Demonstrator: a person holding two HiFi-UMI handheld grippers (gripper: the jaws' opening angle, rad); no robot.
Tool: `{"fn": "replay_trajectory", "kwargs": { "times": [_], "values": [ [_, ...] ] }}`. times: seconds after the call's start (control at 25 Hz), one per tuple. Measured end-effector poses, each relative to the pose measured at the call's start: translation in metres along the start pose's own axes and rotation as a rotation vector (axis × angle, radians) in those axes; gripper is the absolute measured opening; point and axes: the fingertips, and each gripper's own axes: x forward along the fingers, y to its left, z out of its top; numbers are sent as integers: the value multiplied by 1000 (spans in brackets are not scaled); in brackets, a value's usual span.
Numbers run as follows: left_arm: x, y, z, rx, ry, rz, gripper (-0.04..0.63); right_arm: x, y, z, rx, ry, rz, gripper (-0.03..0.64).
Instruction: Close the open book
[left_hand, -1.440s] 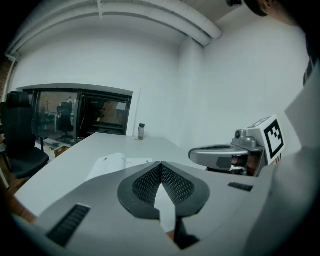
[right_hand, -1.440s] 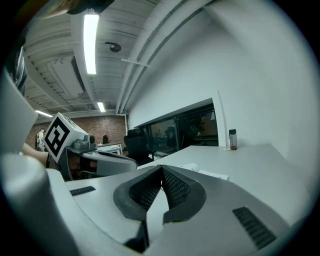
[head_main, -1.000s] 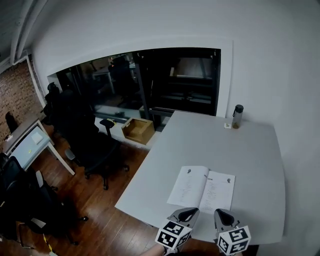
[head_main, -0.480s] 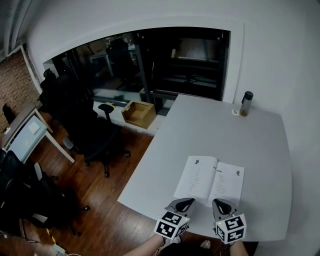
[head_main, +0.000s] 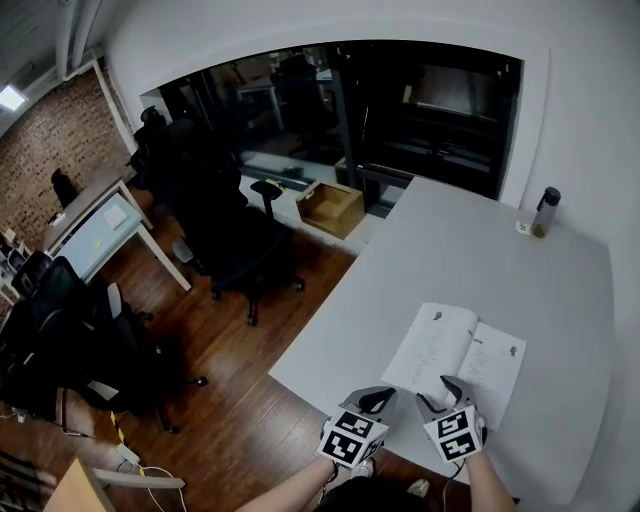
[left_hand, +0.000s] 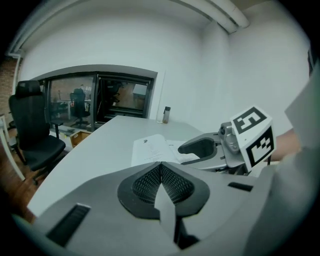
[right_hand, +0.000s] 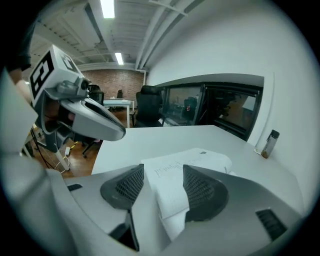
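Note:
The open book (head_main: 455, 358) lies flat on the grey table (head_main: 430, 250) with its white printed pages up; it also shows in the left gripper view (left_hand: 154, 148). My right gripper (head_main: 450, 386) is at the book's near edge. Its jaws have just been opening and now stand open, and in the right gripper view (right_hand: 162, 186) the near page (right_hand: 172, 175) shows in the gap between the pads. My left gripper (head_main: 378, 401) hovers just left of the book's near corner with its pads (left_hand: 161, 167) shut together on nothing.
A dark-capped bottle (head_main: 545, 211) stands at the table's far right corner. Left of the table, on the wooden floor, are a black office chair (head_main: 245, 250), a wooden box (head_main: 335, 207) and a small desk (head_main: 100, 220). The table's near edge (head_main: 330, 395) runs just below the grippers.
Both grippers have moved forward and down to the book's near edge, and the right one now overlaps it. The head view has swung left, showing more floor.

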Motion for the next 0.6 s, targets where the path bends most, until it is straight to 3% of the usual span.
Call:
{"fn": "replay_trajectory", "kwargs": {
  "times": [0.16, 0.4, 0.6],
  "values": [
    [-14, 16, -6, -28, -2, 60, 5, 30, 16, -3, -147, 75, 59, 284],
    [-31, 33, -18, -66, 1, 117, 5, 69, 28, -21, -401, 181, 73, 290],
    [-33, 35, -23, -91, 0, 126, 5, 80, 27, -27, -464, 210, 67, 290]
  ]
}}
